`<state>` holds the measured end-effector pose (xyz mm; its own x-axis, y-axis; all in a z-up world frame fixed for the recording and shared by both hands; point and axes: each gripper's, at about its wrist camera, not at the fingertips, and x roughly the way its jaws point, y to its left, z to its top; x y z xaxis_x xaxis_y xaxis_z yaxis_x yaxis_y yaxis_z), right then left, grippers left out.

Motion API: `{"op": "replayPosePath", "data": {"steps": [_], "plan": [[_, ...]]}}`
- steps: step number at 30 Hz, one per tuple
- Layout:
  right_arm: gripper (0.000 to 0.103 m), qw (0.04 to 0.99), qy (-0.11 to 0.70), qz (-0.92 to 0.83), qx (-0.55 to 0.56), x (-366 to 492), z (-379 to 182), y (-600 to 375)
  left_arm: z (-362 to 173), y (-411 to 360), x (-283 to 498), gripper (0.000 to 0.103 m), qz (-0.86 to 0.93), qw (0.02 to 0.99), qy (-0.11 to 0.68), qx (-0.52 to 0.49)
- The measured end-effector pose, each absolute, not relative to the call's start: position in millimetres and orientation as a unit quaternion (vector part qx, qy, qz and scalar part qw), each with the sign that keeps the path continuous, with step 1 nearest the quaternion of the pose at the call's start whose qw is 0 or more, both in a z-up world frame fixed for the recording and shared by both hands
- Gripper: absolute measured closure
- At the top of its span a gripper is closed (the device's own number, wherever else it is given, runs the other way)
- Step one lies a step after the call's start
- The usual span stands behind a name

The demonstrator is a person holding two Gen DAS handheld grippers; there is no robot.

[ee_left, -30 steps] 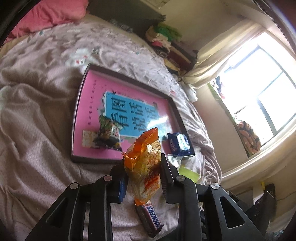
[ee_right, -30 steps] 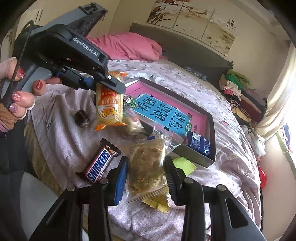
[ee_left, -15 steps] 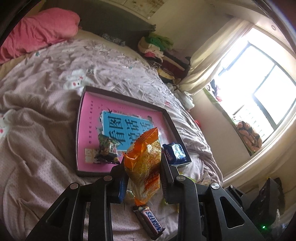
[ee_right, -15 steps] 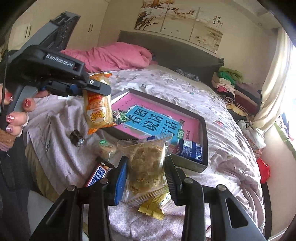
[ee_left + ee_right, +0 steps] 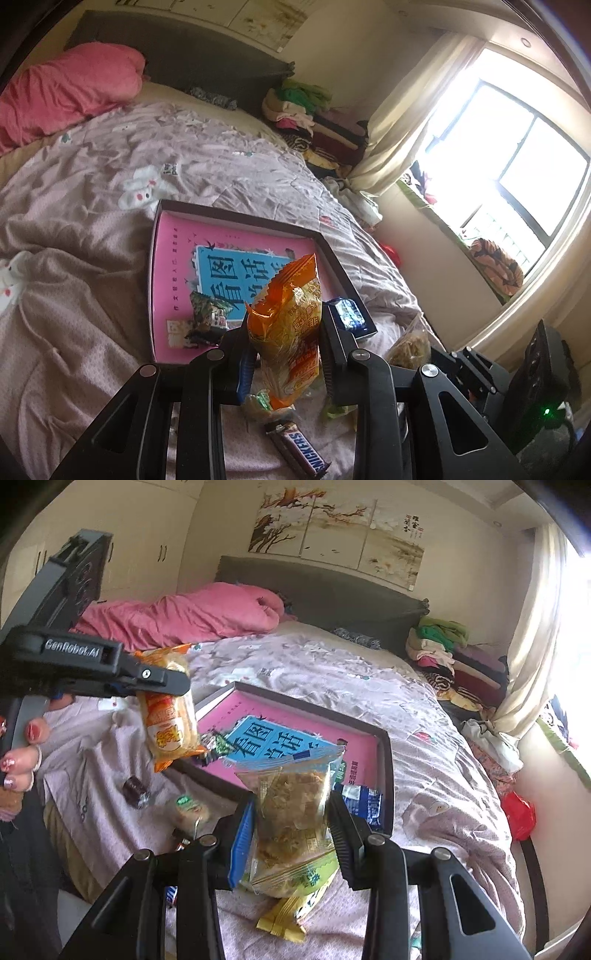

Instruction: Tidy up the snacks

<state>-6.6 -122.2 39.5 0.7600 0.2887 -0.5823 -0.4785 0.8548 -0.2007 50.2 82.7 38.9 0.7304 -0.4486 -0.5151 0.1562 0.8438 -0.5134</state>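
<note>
left claw [image 5: 286, 345]: clamped on orange pack [image 5: 288, 325], held upright off the bed; seen from the right wrist too, pack hanging below the claw [image 5: 166, 686]
right claw [image 5: 291, 834]: clamped on clear pack [image 5: 295, 805] of flaky brown snack, lifted clear of the bed
tray [image 5: 258, 221]: dark rim, pink-and-blue printed floor, lying on the bed just past both claws
in tray: green pack [image 5: 208, 317] at near edge, blue pack [image 5: 347, 314] in near right corner
on bed, near side of tray: Snickers [image 5: 299, 452] under left claw, yellow packs [image 5: 284, 919] under right claw, dark round candy [image 5: 135, 794] and small round pack [image 5: 190, 810] to the left
hand [image 5: 22, 753]: on left claw's handle, painted nails
bed [image 5: 92, 229]: mauve printed cover, pink duvet [image 5: 184, 614] at headboard
far side: folded clothes stack [image 5: 443, 646], curtain, bright window
</note>
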Motion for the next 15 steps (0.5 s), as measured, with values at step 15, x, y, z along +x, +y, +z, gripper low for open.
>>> {"op": "replayPosePath", "data": {"steps": [15], "plan": [[0.063, 0.937, 0.260, 0.189, -0.137, 17, 56, -128, 46, 79, 54, 0.072, -0.167, 0.912, 0.308, -0.213]]}}
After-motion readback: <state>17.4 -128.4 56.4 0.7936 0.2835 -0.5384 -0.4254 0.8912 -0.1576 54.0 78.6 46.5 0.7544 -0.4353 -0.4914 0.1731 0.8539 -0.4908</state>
